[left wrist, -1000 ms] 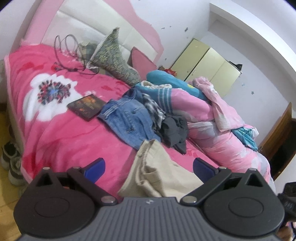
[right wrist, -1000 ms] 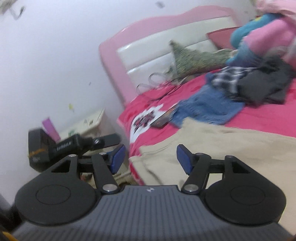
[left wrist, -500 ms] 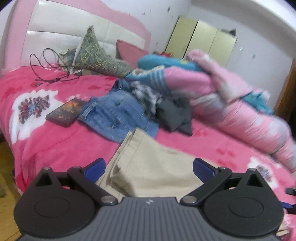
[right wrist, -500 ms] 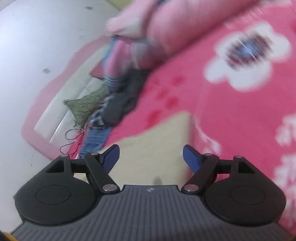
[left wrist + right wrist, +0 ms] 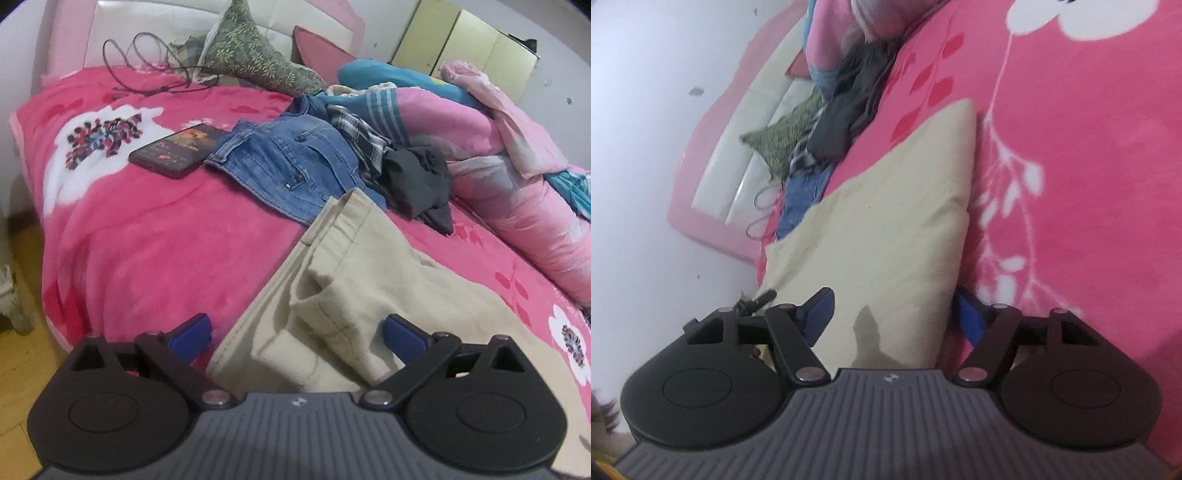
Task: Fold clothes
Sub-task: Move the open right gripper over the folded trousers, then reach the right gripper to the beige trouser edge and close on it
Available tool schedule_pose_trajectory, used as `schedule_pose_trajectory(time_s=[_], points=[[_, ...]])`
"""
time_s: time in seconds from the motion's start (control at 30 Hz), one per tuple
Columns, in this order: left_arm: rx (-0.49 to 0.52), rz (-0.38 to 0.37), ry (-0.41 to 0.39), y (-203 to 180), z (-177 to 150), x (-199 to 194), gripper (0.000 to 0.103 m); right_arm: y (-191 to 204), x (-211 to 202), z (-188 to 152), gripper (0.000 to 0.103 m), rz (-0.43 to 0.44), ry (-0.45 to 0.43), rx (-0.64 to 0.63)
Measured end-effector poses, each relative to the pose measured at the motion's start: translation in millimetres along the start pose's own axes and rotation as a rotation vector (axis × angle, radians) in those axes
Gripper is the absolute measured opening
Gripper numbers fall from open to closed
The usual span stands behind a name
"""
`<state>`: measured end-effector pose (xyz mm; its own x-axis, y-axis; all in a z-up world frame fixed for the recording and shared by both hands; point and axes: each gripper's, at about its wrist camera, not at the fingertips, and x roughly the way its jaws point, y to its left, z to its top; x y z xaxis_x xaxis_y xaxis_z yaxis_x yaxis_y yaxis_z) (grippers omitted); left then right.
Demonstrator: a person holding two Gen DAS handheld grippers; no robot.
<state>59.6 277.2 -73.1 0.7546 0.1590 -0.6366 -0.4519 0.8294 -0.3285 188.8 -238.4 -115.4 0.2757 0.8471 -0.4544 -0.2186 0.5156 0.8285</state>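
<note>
- Two wrist views cover one bed spread with a pink floral blanket (image 5: pixel 155 236); a pink-and-white padded headboard (image 5: pixel 122 33) stands at the far end against a pale wall.
- Yellow cabinet doors (image 5: pixel 461 40) stand in the far corner; wood flooring (image 5: pixel 22 288) shows beside the bed.
- On the blanket lie a dark phone (image 5: pixel 177 149), a looped cable (image 5: pixel 147 62), a green patterned pillow (image 5: pixel 251 62), jeans (image 5: pixel 295 166), a plaid garment (image 5: pixel 362 136), a dark grey garment (image 5: pixel 421 184) and a heaped pink duvet (image 5: pixel 517 192).
- Beige trousers (image 5: pixel 354 280) lie on the near part of the blanket, waistband end just overlapping the jeans.
- Left gripper (image 5: pixel 297 330): jaws wide apart, holding nothing. The crumpled trouser end sits between and just ahead of the blue pads (image 5: pixel 192 332); contact cannot be confirmed.
- Right gripper (image 5: pixel 892 314): jaws wide apart, straddling the flat trouser edge (image 5: pixel 886 229). The right-hand pad is partly tucked behind the fabric edge; no pinch is evident.
- The right view is strongly tilted, with the far pile compressed and soft.
- The trousers' near portion is cut off behind both gripper bodies.
- A small dark object (image 5: pixel 757 301) by the right gripper's left finger is unidentifiable.
</note>
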Motion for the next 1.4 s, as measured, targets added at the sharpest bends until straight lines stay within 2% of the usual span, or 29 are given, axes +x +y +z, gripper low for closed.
schedule_pose_trajectory(time_s=[0.07, 0.17, 0.23, 0.3, 0.43, 0.53, 0.7, 0.8, 0.9, 1.13, 1.2, 1.27, 1.3, 1.37, 1.4], points=[[0.006, -0.004, -0.004, 0.3, 0.3, 2.0, 0.101, -2.1, 7.5, 5.8, 0.059, 0.028, 0.030, 0.015], [0.013, -0.011, -0.009, 1.1, 1.3, 4.8, 0.101, -5.1, 27.9, 15.6, 0.044, 0.065, 0.071, 0.030], [0.014, -0.016, -0.012, 1.1, 1.7, 6.6, 0.101, -8.6, 42.8, 22.1, 0.026, 0.098, 0.093, 0.052], [0.015, -0.021, -0.019, 0.8, 1.8, 8.8, 0.099, -11.5, 58.9, 27.0, 0.013, 0.131, 0.110, 0.074], [0.017, -0.041, -0.034, -3.1, 2.9, 7.9, 0.081, 0.5, 65.2, 29.3, 0.008, 0.132, 0.077, 0.049], [0.029, -0.049, -0.030, -12.5, 6.9, 7.7, 0.071, 15.0, 46.9, 28.7, 0.005, 0.126, -0.001, 0.007], [0.063, -0.077, -0.006, -38.4, 7.7, 12.8, 0.067, 24.7, 15.8, 31.1, 0.004, 0.148, -0.084, -0.046], [0.091, -0.103, 0.023, -61.9, 3.6, 19.2, 0.067, 10.7, -8.1, 30.2, 0.004, 0.141, -0.115, -0.035], [0.136, -0.169, 0.056, -91.8, -2.6, 22.9, 0.066, -5.9, -40.1, 27.3, 0.004, 0.118, -0.157, -0.018], [0.311, -0.384, 0.169, -181.2, -45.5, 27.4, 0.066, -26.6, -166.6, -7.1, 0.004, -0.037, -0.300, -0.042], [0.355, -0.423, 0.201, -197.2, -62.9, 27.3, 0.066, -30.4, -200.7, -21.5, 0.004, -0.095, -0.338, -0.046], [0.381, -0.432, 0.226, -204.0, -77.5, 29.9, 0.067, -42.6, -213.9, -32.4, 0.005, -0.166, -0.331, -0.016], [0.384, -0.428, 0.220, -203.9, -80.7, 29.9, 0.068, -50.0, -217.0, -37.3, 0.008, -0.204, -0.321, 0.004], [0.380, -0.439, 0.217, -201.4, -81.3, 27.9, 0.069, -64.9, -223.4, -47.0, 0.025, -0.279, -0.300, 0.044], [0.372, -0.446, 0.221, -198.0, -79.9, 27.0, 0.069, -69.6, -224.9, -50.2, 0.044, -0.316, -0.293, 0.068]])
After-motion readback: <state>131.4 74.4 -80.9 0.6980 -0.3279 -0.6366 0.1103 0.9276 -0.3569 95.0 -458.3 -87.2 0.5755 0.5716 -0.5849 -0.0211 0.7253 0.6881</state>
